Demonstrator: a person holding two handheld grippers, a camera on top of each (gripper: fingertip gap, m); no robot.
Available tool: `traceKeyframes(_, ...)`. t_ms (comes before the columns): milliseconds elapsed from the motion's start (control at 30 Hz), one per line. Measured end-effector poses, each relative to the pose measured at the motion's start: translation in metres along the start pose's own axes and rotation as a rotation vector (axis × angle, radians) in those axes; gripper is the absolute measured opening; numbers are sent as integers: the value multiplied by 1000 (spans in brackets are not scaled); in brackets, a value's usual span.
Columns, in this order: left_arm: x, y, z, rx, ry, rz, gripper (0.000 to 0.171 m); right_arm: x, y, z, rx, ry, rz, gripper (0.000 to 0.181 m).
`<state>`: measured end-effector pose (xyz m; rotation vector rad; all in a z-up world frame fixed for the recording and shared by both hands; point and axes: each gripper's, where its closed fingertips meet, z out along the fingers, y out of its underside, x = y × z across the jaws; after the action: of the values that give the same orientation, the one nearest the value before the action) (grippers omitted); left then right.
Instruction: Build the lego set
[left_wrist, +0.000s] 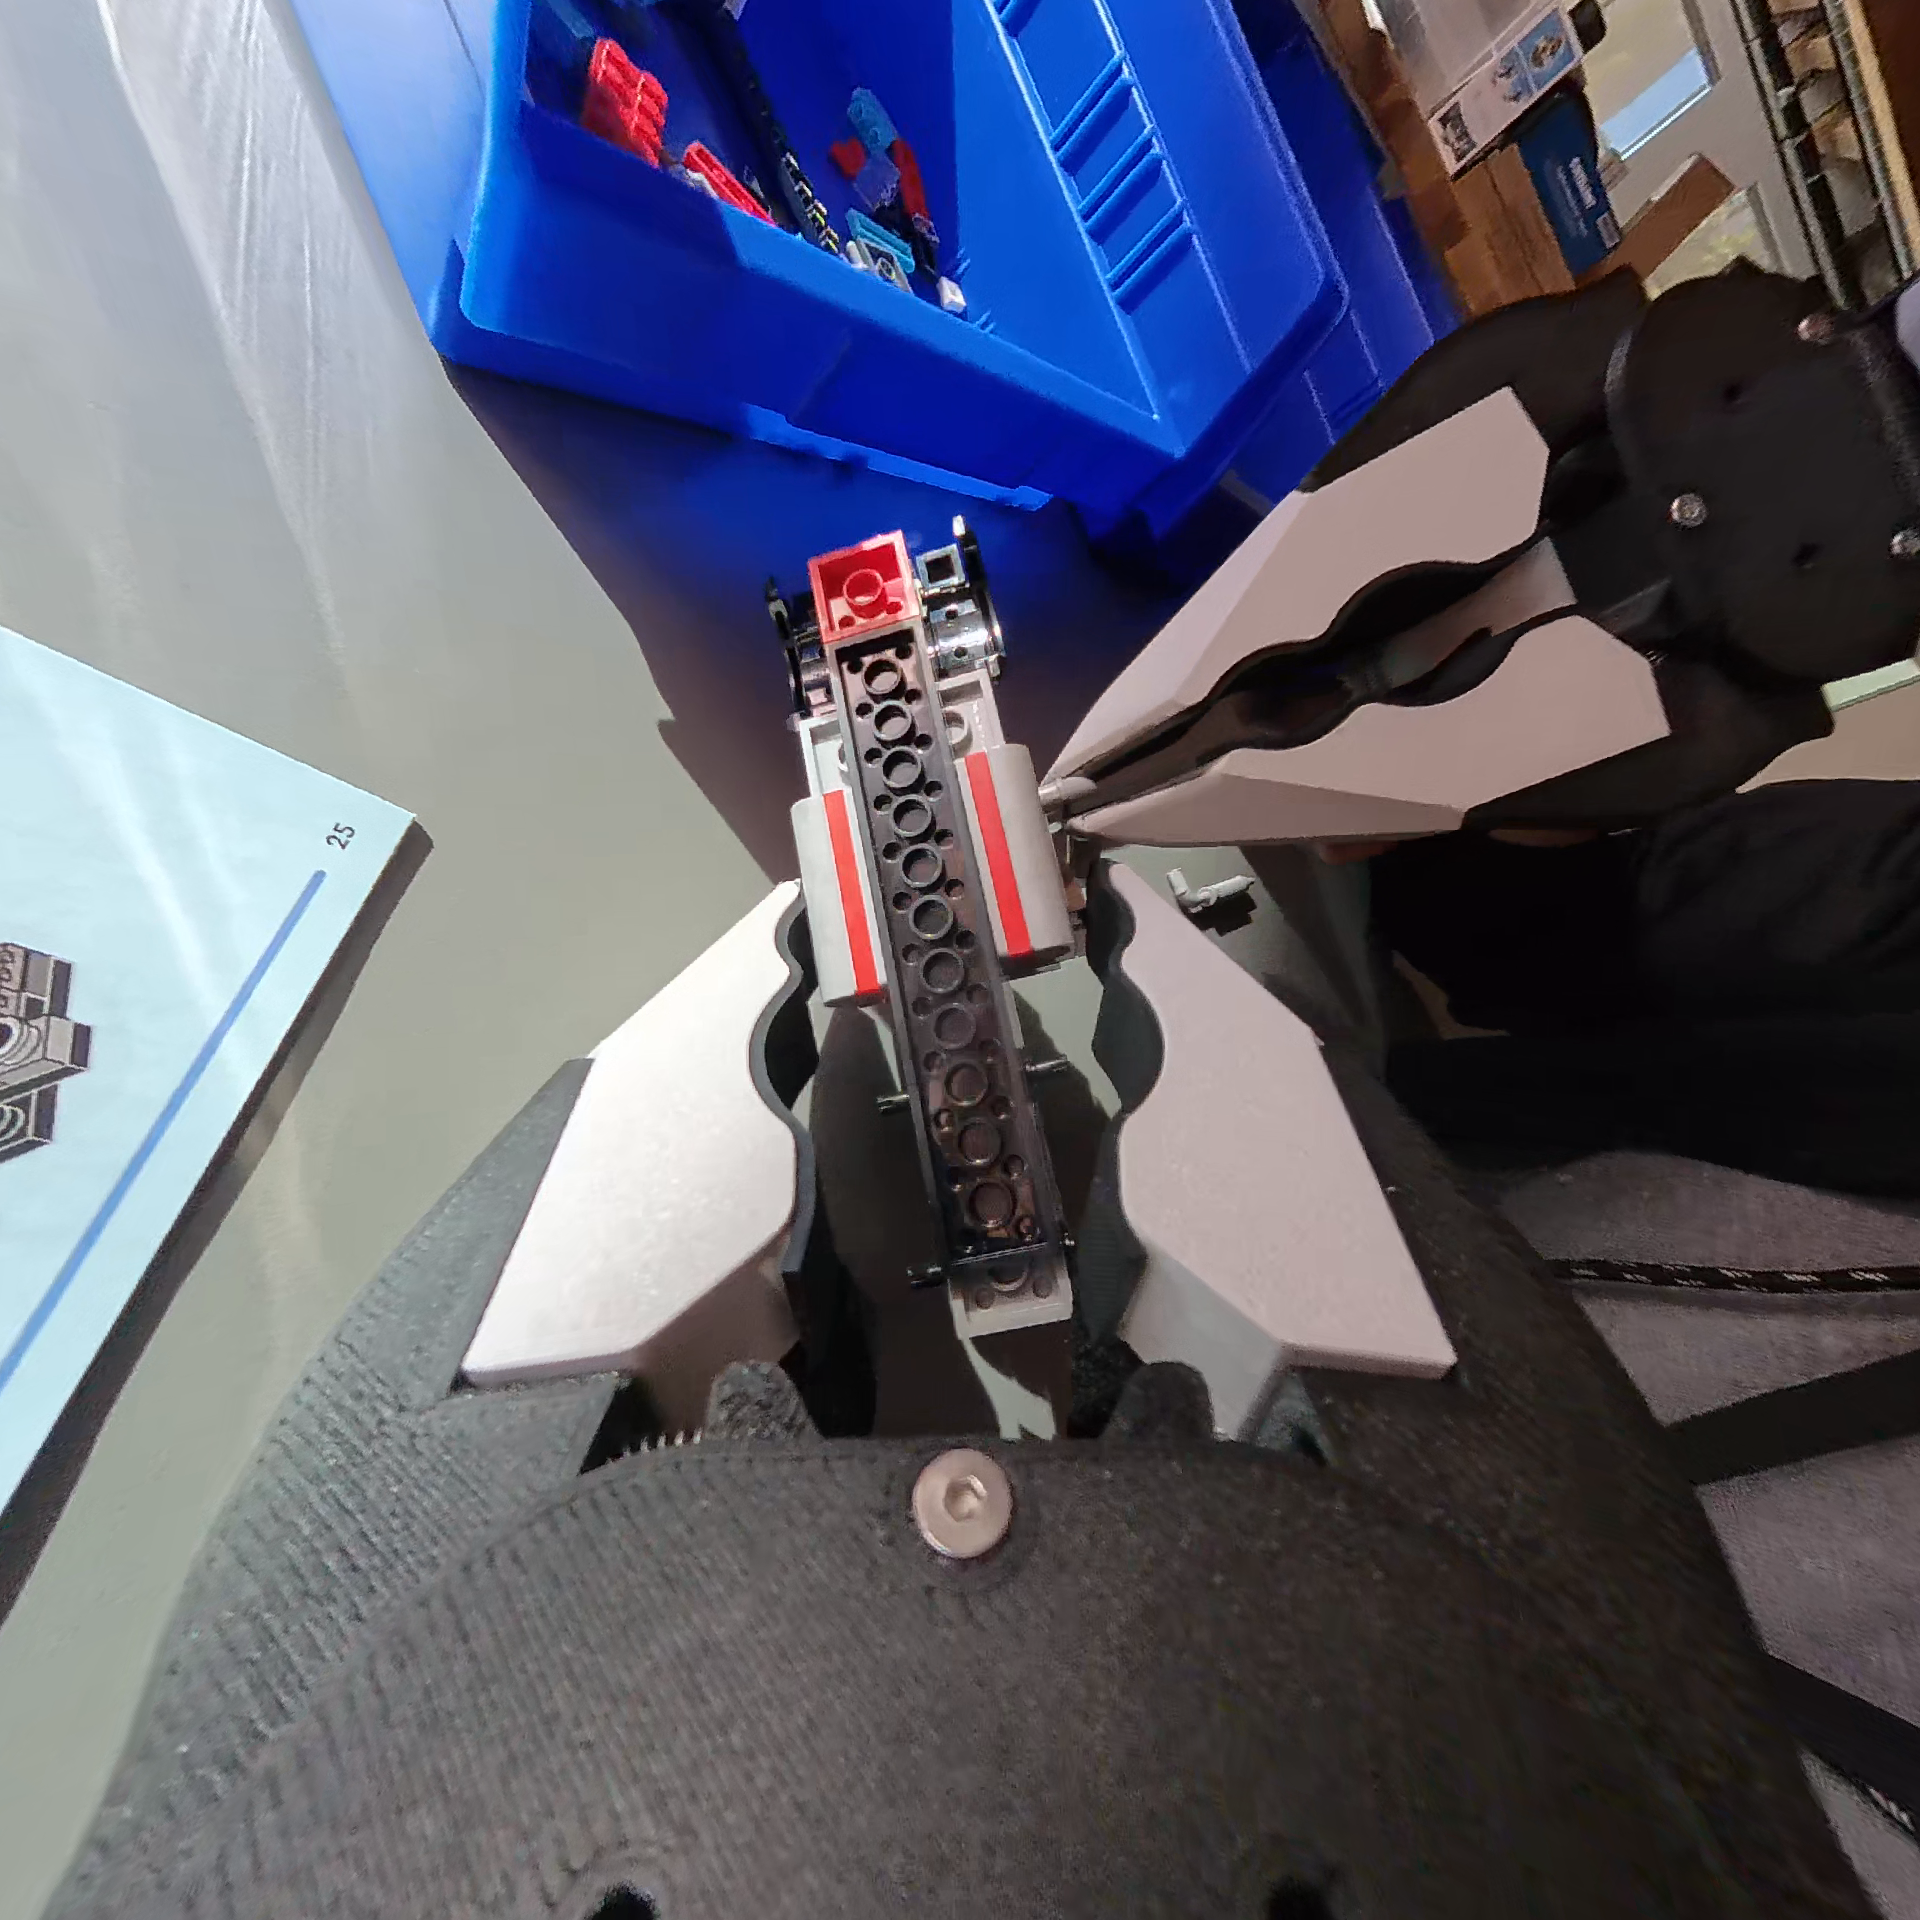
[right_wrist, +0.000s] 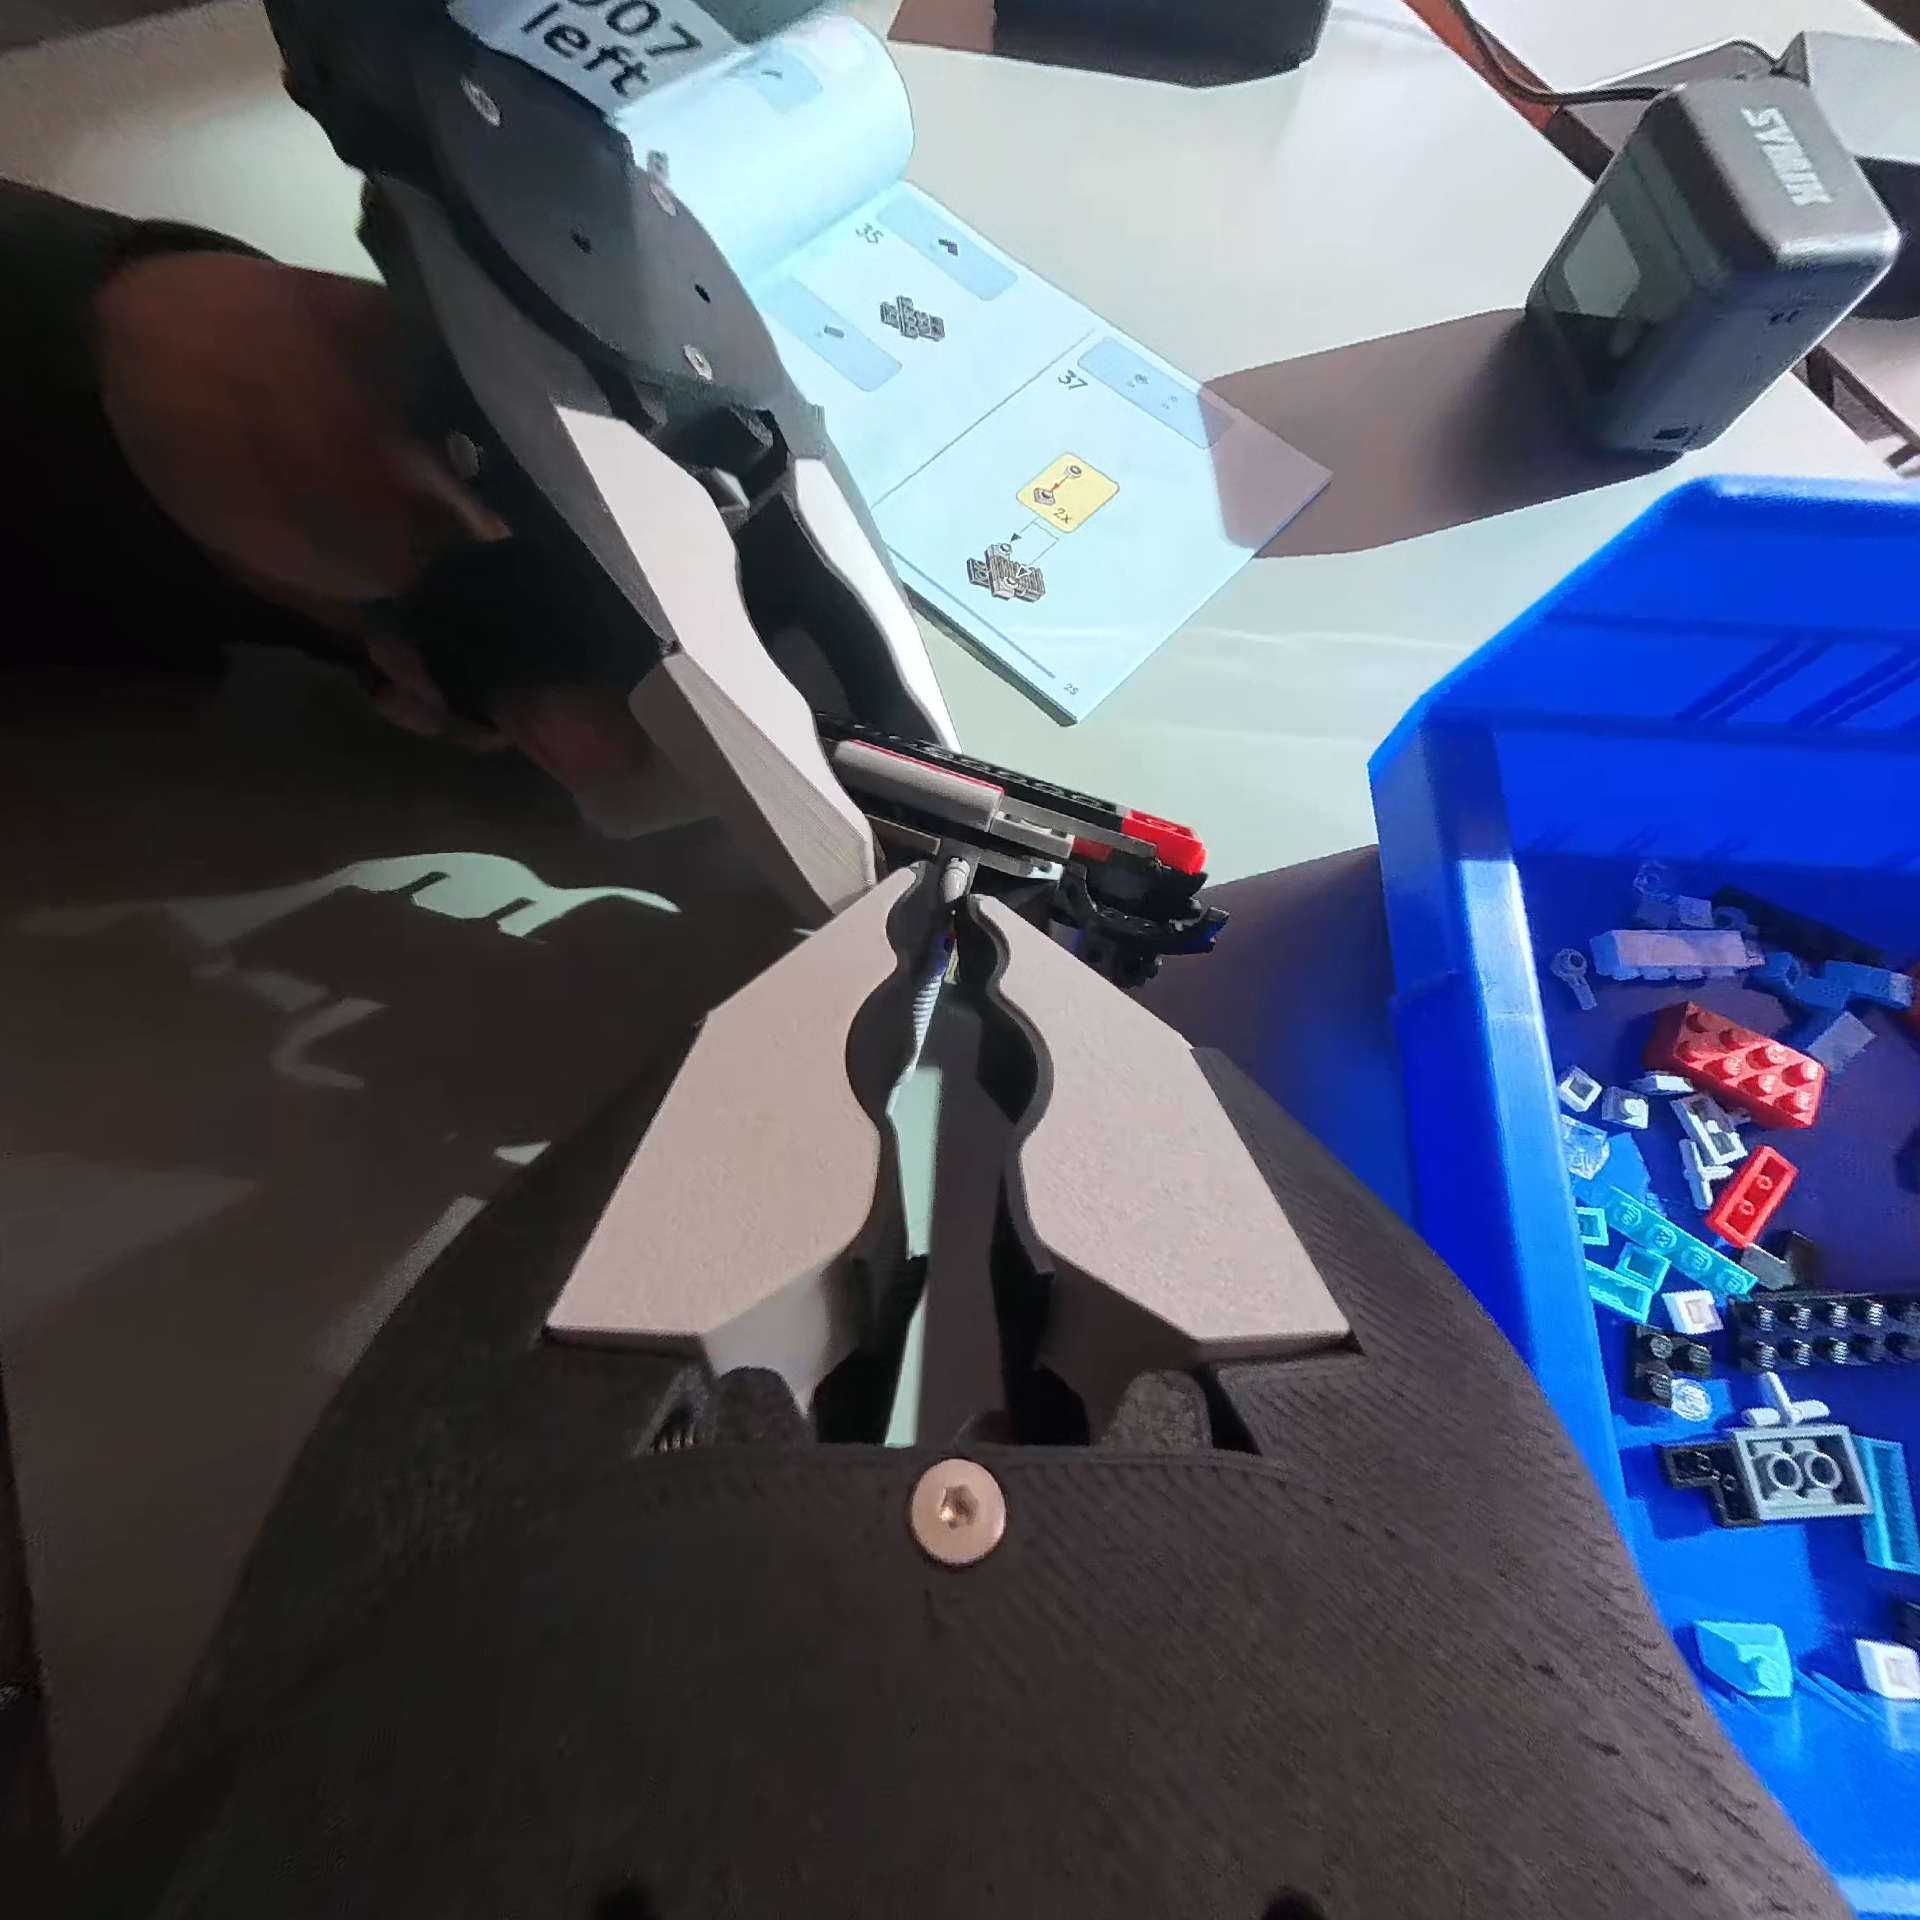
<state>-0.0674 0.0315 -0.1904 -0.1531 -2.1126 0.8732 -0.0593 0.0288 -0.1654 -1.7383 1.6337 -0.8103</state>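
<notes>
Two grippers meet: the left gripper (left_wrist: 943, 935) clamps the light, stiff, snap-apart model (left_wrist: 928, 894) by its sides, while the right gripper (right_wrist: 940, 909) pinches a thin grey pin (right_wrist: 951, 878) against it.

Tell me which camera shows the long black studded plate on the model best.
The left wrist view: the black plate faces the camera full length, between the left tongs. The right wrist view shows only its thin edge.

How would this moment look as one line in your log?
left gripper: shut on lego model | right gripper: shut on small grey pin, at model's side | blue bin: beside
</notes>
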Motion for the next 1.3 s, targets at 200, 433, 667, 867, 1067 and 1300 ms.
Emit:
traceKeyframes(200,-1,2,1,-16,-31,33,52,-2,3,1,-67,32,-91,4)
traceKeyframes(433,0,3,2,-22,-41,65,51,-4,5,0,-102,3,-147,4)
traceKeyframes(667,-2,1,0,-23,-89,130,51,-4,3,0,-86,-64,-42,4)
traceKeyframes(867,1,1,-1,-28,-110,176,51,-8,2,-2,-116,-64,-132,4)
traceKeyframes(1067,4,0,-2,-32,-111,209,51,-11,2,-4,-160,-81,-285,3)
traceKeyframes(1300,8,2,-1,-37,-101,229,51,-14,2,-5,-170,-134,-391,0)
